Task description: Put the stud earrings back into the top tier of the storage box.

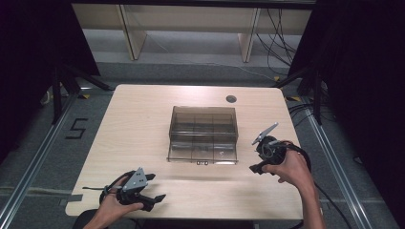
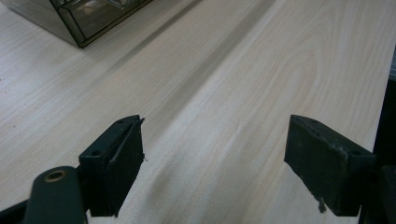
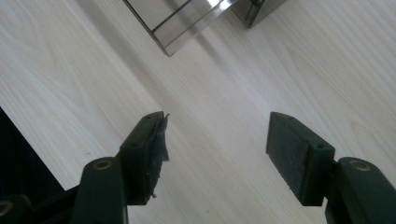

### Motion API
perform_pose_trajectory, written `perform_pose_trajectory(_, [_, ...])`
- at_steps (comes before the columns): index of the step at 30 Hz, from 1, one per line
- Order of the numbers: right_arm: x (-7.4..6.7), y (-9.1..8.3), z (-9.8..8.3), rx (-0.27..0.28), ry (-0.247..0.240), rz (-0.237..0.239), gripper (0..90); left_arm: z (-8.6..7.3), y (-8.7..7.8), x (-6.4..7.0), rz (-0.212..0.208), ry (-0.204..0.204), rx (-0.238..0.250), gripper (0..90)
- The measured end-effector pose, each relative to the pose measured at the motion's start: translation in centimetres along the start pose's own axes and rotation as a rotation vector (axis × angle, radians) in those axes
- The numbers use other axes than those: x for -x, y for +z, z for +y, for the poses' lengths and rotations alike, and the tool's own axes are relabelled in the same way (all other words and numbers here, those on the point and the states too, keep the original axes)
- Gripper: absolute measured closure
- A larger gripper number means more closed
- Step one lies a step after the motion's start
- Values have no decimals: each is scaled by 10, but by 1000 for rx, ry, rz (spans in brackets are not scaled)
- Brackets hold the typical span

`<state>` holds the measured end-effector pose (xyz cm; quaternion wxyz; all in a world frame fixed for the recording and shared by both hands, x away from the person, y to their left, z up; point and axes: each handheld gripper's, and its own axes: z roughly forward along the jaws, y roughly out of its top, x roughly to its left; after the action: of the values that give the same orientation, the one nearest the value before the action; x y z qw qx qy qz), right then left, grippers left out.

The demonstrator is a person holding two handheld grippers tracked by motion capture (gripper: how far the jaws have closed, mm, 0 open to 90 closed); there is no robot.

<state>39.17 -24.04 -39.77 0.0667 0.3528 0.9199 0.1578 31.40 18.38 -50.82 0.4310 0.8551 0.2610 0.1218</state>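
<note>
A smoky clear plastic compartment box [image 1: 203, 133] stands in the middle of the light wooden table [image 1: 138, 119], its lid shut and its front latch facing the person. My left gripper [image 1: 156, 187] is near the table's front left, held in a hand, jaws wide open and pointing right with nothing between them. My right gripper [image 1: 256, 155] hovers just right of the box's front corner, also open and empty. The left gripper view has its open gripper [image 2: 215, 163] over bare wood, with the box's corner [image 2: 88, 18] far off at top left. Ahead of the open right gripper [image 3: 217, 154] is the box's edge [image 3: 187, 18].
A round cable hole [image 1: 231, 98] sits at the table's far right. The table's front edge is close behind both hands. Cables [image 1: 279, 43] lie on the floor beyond the table, and dark curtains flank both sides.
</note>
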Motion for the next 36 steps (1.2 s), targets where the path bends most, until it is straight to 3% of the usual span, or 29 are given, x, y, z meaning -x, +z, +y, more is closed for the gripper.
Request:
perform_pose_trajectory(2, [-2,2,-2,19,9,15,367,1,-1,-1,3,31,-5,191])
perform_pose_trajectory(6, [-6,5,-7,40,38,15,317,0,0,0,1,6,1,191])
perform_pose_trajectory(7, [-6,7,-8,58,24,24,304,0,0,0,3,10,-8,191])
perform_pose_trajectory(9, [-11,9,-10,39,64,39,297,0,0,0,3,12,-8,191])
perform_pose_trajectory(10, [-10,11,-11,53,27,41,297,0,0,0,0,0,1,191])
perform_pose_trajectory(11, [-11,11,-13,54,39,39,297,0,0,-1,2,19,-4,191])
perform_pose_trajectory(14, [-12,13,-15,74,38,41,292,0,-1,-1,4,20,-18,191])
perform_pose_trajectory(16, [-13,16,-18,101,27,44,281,0,0,-1,0,14,1,191])
perform_pose_trajectory(18, [-16,19,-24,121,47,47,271,0,0,0,-2,8,-10,191])
perform_pose_trajectory(19, [-19,20,-26,120,80,67,261,0,-1,-2,3,38,-21,191])
perform_pose_trajectory(23, [-18,27,-35,146,63,71,261,0,0,0,1,1,0,191])
perform_pose_trajectory(24, [-18,27,-35,146,63,71,261,0,0,0,1,1,0,191])
perform_pose_trajectory(25, [-19,30,-38,149,96,45,256,0,-1,-2,4,31,-5,191])
perform_pose_trajectory(26, [-19,30,-38,149,96,45,256,0,-1,-2,4,31,-5,190])
perform_pose_trajectory(27, [-18,32,-39,165,80,56,254,0,0,0,0,0,2,190])
perform_pose_trajectory(30, [-18,34,-46,174,100,80,246,0,-1,0,3,14,-7,191])
perform_pose_trajectory(31, [-19,37,-49,205,95,81,245,0,-1,-1,2,30,-5,191])
perform_pose_trajectory(33, [-19,39,-51,182,108,77,240,0,-1,0,7,3,7,191])
perform_pose_trajectory(34, [-18,39,-52,193,86,82,238,0,-2,0,9,6,-5,191])
perform_pose_trajectory(36, [-19,39,-53,187,109,82,236,0,-2,0,8,8,-3,191])
